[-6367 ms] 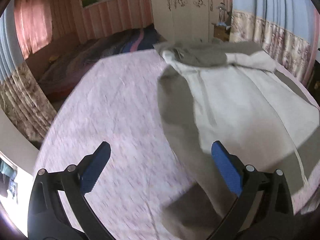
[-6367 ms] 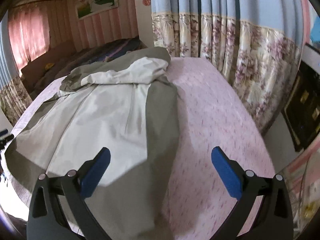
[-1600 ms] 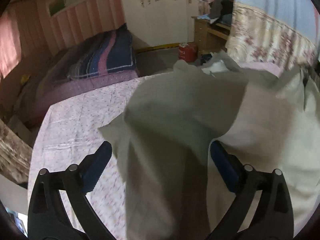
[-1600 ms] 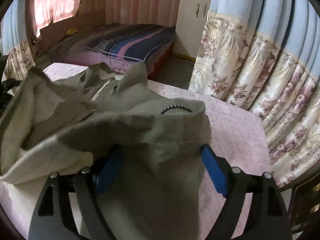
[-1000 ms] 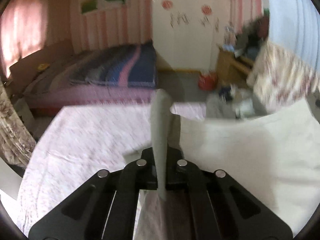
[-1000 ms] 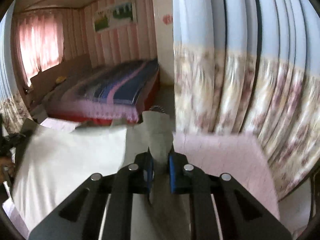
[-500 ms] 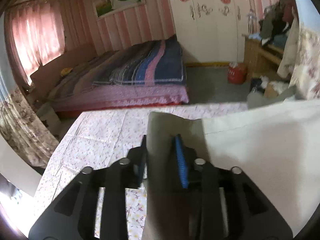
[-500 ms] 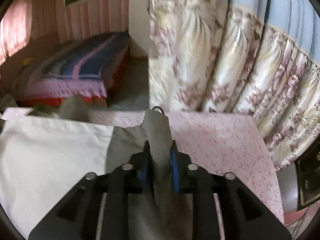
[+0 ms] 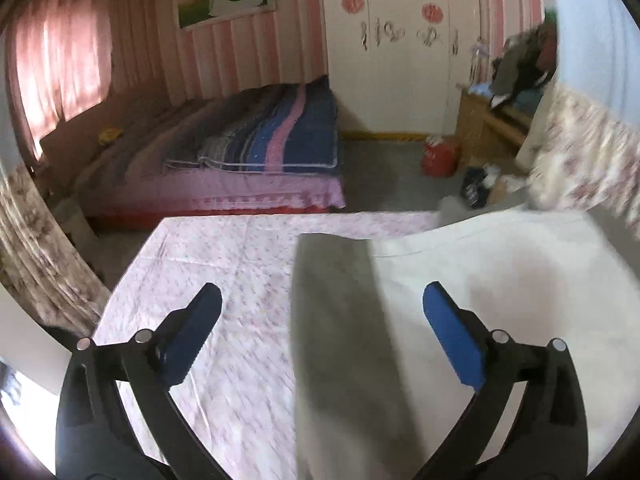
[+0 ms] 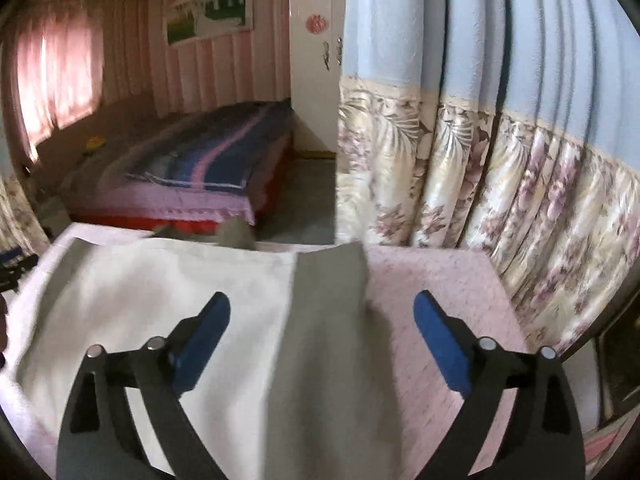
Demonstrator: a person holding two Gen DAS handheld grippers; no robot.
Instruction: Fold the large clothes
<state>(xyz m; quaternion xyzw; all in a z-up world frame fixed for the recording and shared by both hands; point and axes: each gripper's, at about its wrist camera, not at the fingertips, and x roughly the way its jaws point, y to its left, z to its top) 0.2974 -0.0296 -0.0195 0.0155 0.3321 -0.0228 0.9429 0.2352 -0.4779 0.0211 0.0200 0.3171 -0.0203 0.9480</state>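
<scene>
Both tongs, left tongs (image 9: 322,300) and right tongs (image 10: 322,308), stand spread; we have just opened them, releasing the garment (image 9: 480,280) corners pinched half a second ago. It lies flat on the pink bedsheet (image 9: 224,264). Only our left view shows the wardrobe (image 9: 400,60); only our right shows the floral curtain (image 10: 480,160).

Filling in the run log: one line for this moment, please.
stage: fold laid | left gripper: fingers just opened, off grey-and-cream coat | right gripper: just opened, coat released | coat: flat on pink floral bedsheet
</scene>
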